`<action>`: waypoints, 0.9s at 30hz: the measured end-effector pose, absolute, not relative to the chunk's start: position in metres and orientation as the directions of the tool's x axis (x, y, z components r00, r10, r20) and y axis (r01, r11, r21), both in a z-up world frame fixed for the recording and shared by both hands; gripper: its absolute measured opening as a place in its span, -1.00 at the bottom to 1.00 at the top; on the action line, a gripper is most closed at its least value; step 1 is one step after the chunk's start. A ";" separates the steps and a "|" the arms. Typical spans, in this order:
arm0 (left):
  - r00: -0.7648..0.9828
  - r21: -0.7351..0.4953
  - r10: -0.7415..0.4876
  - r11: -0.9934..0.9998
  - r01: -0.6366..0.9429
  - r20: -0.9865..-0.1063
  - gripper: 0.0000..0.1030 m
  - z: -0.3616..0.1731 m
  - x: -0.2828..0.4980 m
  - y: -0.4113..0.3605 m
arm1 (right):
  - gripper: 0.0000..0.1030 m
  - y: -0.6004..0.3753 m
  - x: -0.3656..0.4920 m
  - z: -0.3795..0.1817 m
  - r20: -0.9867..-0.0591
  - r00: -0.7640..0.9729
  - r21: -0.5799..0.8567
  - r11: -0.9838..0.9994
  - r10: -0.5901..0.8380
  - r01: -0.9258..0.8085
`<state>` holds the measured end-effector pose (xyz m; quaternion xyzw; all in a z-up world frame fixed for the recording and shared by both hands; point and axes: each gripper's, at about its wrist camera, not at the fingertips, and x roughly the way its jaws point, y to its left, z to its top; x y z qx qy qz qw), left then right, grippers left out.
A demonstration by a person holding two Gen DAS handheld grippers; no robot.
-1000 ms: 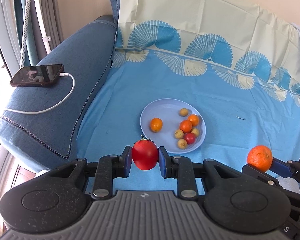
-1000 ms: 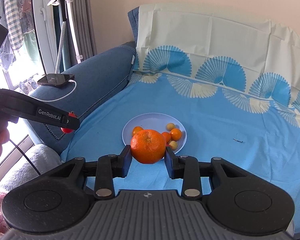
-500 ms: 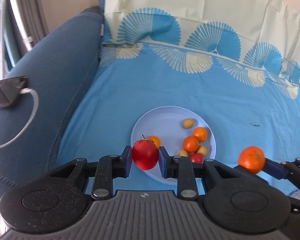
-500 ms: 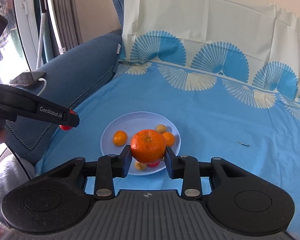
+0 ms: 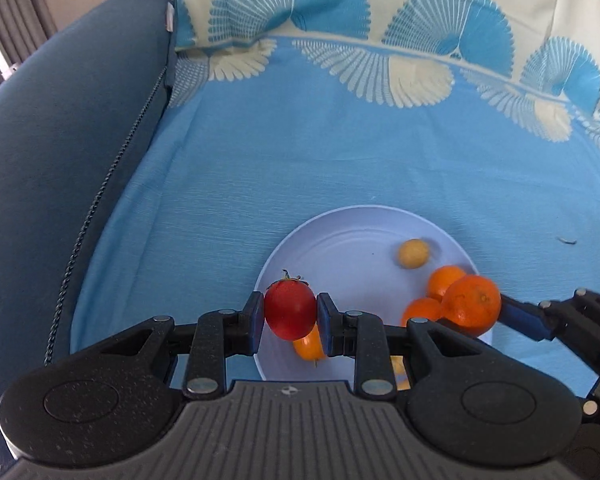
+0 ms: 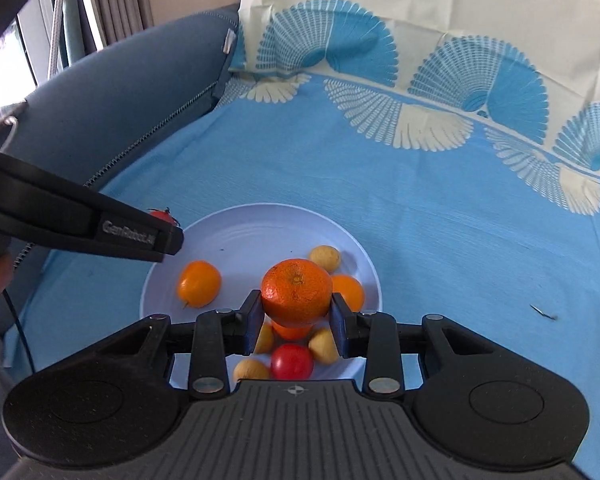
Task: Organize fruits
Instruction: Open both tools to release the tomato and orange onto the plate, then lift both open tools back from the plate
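Note:
My left gripper (image 5: 290,317) is shut on a red tomato (image 5: 289,307) with a green stem, held above the near left rim of a pale blue plate (image 5: 340,240). My right gripper (image 6: 296,312) is shut on a large orange (image 6: 296,287), held over the plate (image 6: 260,220); the orange also shows in the left wrist view (image 5: 472,305). The plate holds several small fruits: orange ones (image 6: 199,283), yellowish ones (image 6: 325,258) and a red one (image 6: 291,361). The left gripper shows in the right wrist view as a black bar, the tomato (image 6: 160,215) peeking behind it.
The plate lies on a blue sheet with a fan pattern (image 5: 340,140) over a sofa seat. A dark blue armrest (image 5: 60,140) rises on the left. A cream and blue cushion cover (image 6: 420,20) stands at the back. A small dark speck (image 6: 542,312) lies right of the plate.
Both grippers have moved forward and down toward the plate, each keeping its fruit. The plate now fills more of both views; the phone on the armrest has left the view.

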<state>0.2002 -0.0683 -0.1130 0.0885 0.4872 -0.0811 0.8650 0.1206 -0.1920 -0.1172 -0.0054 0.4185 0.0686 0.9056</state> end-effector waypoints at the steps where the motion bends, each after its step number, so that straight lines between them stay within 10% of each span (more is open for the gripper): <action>1: 0.505 0.073 -0.059 0.969 0.238 -0.861 -0.39 -0.116 0.204 -0.069 | -0.28 -0.191 0.124 -0.120 -0.758 0.641 0.040 0.990 0.118 -0.135; 5: 0.523 0.080 -0.053 0.970 0.228 -0.851 0.97 -0.115 0.207 -0.067 | -0.05 -0.188 0.133 -0.124 -0.754 0.644 0.017 0.984 0.130 -0.179; 7: 0.561 0.084 -0.052 0.974 0.213 -0.826 0.99 -0.106 0.200 -0.063 | 0.46 -0.187 0.128 -0.119 -0.736 0.666 -0.013 0.982 0.117 -0.188; 13: 0.555 0.100 -0.028 0.975 0.200 -0.831 0.99 -0.086 0.166 -0.050 | 0.81 -0.186 0.092 -0.095 -0.728 0.678 -0.024 0.985 0.098 -0.169; 27: 0.564 0.044 -0.038 0.990 0.132 -0.825 0.99 -0.049 0.048 -0.012 | 0.98 -0.177 -0.013 -0.053 -0.710 0.704 0.027 0.999 0.000 0.027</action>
